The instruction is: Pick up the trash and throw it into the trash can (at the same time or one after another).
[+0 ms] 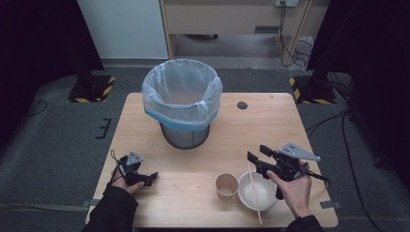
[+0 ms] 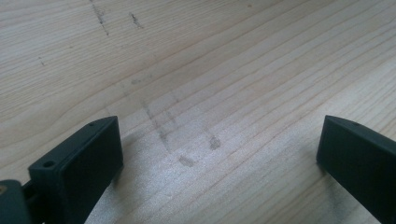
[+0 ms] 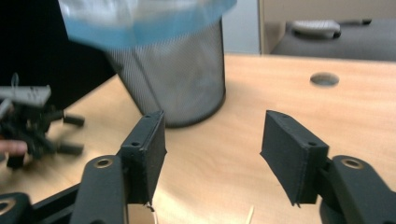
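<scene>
While the right gripper (image 1: 255, 155) hangs over the near right of the table (image 1: 270, 116) with its jaws spread and nothing between them, the work looks to be at the approach: a reach toward the bowl (image 1: 257, 191) and the stick (image 1: 254, 194) lying across it, just beside and below that hand. The cup (image 1: 226, 186) stands touching or almost touching the bowl on its left, and the lined bin (image 1: 183, 102) stands well apart, farther back at mid-table, which suggests a clearing job with the bin as the goal. As I judge it, the next move calls for lowering the jaws over the stick or the bowl's rim, lining them across it, and closing without knocking the cup. The left gripper (image 1: 153, 176) lies low on the near left of the table, held in the person's hand, its jaws also wide and empty. From above, bowl, stick and cup are plain, but the gap between each pair of jaws is hard to read. The right gripper view settles that gap, shows the bin's mesh wall (image 3: 180, 88) close ahead and the left gripper (image 3: 70, 135) off to one side, and catches a pale sliver at the bottom edge that I take for the stick's tip (image 3: 249, 215). The left gripper view gives bare wood grain (image 2: 196, 70) between wide jaws.
</scene>
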